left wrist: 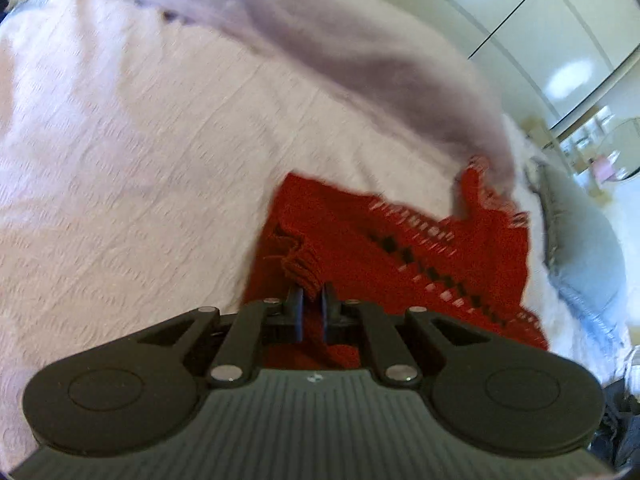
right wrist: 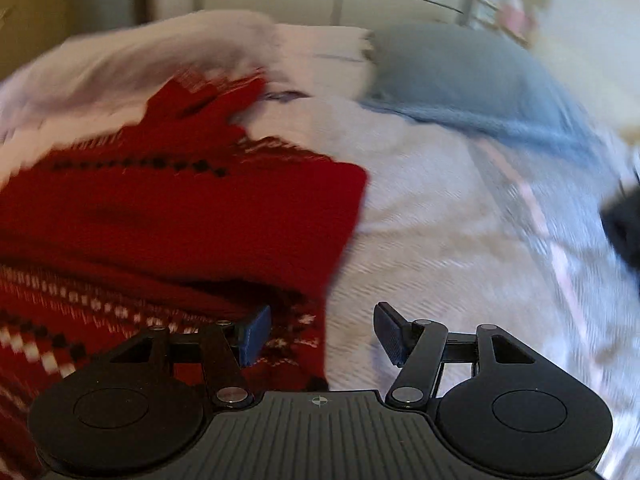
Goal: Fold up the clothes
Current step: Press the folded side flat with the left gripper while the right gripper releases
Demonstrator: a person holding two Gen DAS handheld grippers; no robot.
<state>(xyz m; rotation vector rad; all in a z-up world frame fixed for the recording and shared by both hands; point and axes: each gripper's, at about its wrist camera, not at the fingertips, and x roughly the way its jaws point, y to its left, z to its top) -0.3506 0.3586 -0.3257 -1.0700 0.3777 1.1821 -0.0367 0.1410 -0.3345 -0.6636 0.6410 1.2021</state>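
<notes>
Left gripper [left wrist: 312,300] sat nearest lens, jaws clenched on ribbed cuff [left wrist: 301,266] of red knit sweater [left wrist: 384,256]. Sweater spread ahead and right of jaws on pale pink textured bedspread [left wrist: 120,160]. Lilac blanket [left wrist: 360,60] lay bunched beyond. White wardrobe doors [left wrist: 540,20] stood far right.

Right gripper [right wrist: 320,332] hung released, jaws wide apart. Left finger [right wrist: 254,334] hovered over sweater [right wrist: 180,208] edge, right finger over bedspread [right wrist: 420,220]. Blue-grey pillow [right wrist: 460,76] lay ahead, right. Both views motion-blurred.
</notes>
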